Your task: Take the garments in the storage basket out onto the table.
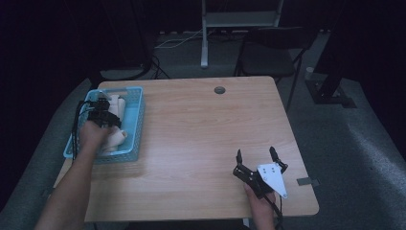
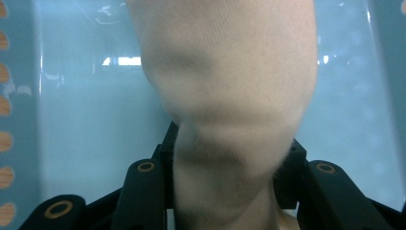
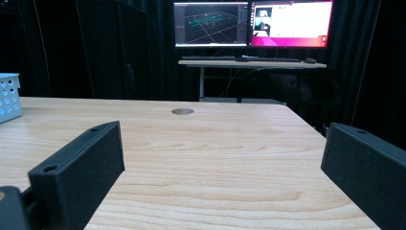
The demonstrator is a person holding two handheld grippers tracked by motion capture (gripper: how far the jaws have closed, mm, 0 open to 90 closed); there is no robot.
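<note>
A light blue plastic basket stands at the table's left edge with several cream socks in it. My left gripper reaches down into the basket. In the left gripper view its jaws are shut on a cream sock, pinched at the lower end, over the basket's pale blue floor. My right gripper rests near the table's front right, open, with nothing between its jaws. In the right gripper view its fingers stand wide apart above the bare wood.
The wooden table has a round cable hole near its far edge. A dark chair stands behind the table. Monitors on a desk lie beyond. The basket's corner shows at far left.
</note>
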